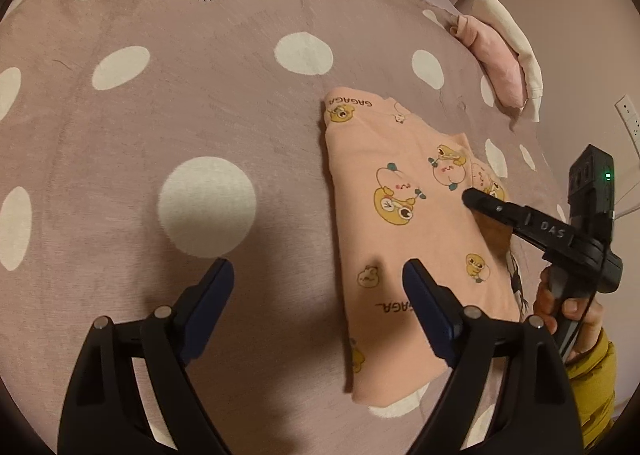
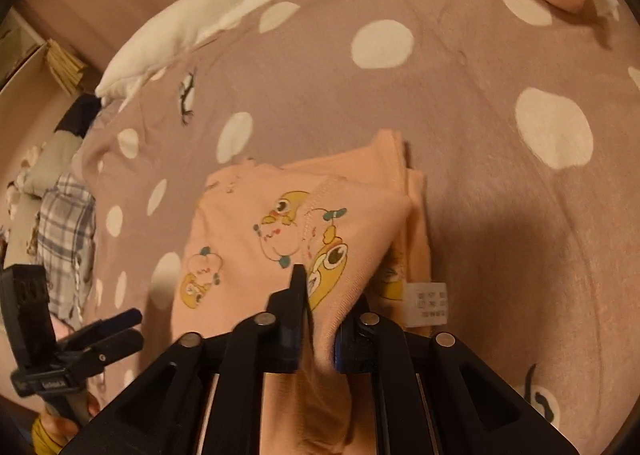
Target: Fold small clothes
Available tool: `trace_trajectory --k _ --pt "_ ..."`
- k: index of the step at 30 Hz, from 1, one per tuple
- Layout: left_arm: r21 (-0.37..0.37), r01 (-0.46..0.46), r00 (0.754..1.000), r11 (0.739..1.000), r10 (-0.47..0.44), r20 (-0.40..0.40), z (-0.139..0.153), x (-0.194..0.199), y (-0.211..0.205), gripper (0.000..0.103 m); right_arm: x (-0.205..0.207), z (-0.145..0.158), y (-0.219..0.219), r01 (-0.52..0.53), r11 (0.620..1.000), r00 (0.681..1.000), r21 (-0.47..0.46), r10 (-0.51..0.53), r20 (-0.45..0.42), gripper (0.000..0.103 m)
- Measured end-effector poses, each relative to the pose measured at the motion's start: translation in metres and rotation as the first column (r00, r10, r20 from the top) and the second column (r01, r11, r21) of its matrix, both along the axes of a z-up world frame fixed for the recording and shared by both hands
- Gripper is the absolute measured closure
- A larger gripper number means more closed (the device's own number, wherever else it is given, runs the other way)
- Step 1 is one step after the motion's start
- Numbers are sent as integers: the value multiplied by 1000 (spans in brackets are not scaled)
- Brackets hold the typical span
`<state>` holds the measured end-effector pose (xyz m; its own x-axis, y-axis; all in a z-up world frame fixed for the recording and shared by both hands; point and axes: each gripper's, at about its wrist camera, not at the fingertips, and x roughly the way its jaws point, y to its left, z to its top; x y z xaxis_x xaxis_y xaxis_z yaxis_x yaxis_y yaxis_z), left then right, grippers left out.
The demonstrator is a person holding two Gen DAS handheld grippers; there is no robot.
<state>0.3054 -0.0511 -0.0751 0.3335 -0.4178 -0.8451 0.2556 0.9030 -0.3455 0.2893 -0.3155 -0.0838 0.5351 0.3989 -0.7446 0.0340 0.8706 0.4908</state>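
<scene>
A small peach garment (image 1: 400, 215) printed with cartoon ducks lies folded on the mauve polka-dot bedspread (image 1: 200, 95). My left gripper (image 1: 318, 269) is open just above the garment's near left edge. Its pads grip nothing, and one finger is over the cloth while the other is over the bedspread. In the right wrist view my right gripper (image 2: 320, 319) is shut on a raised fold of the peach garment (image 2: 248, 223), with a white care label (image 2: 430, 303) just to its right. The left wrist view shows the right gripper (image 1: 476, 199) at the garment's right edge. The left gripper (image 2: 132, 325) appears at the lower left of the right wrist view.
A stack of folded pink and white clothes (image 1: 500, 59) sits at the far right edge of the bed. A white plush goose (image 2: 192, 27) lies along the far side. A plaid cloth (image 2: 68, 223) hangs off the left edge. Wall sockets (image 1: 628, 115) are at the right.
</scene>
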Motion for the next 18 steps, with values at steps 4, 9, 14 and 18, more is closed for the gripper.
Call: trace_trajectory --k 4,9,14,18 --pt "1 10 1000 1000 -10 -5 -3 0 -7 17 -9 20 -1 42 993 998 -110 -36 59 88" --pt "-1 23 1000 1000 -23 -1 -5 -2 -16 17 -36 53 10 24 981 981 -193 14 195 88" --pt "3 34 999 999 -34 -2 -7 -2 -24 17 -50 49 20 -106 988 971 -114 127 202 88" --pt "9 41 999 999 -41 -3 -8 -3 -28 17 -44 22 22 -112 983 986 -144 128 107 88"
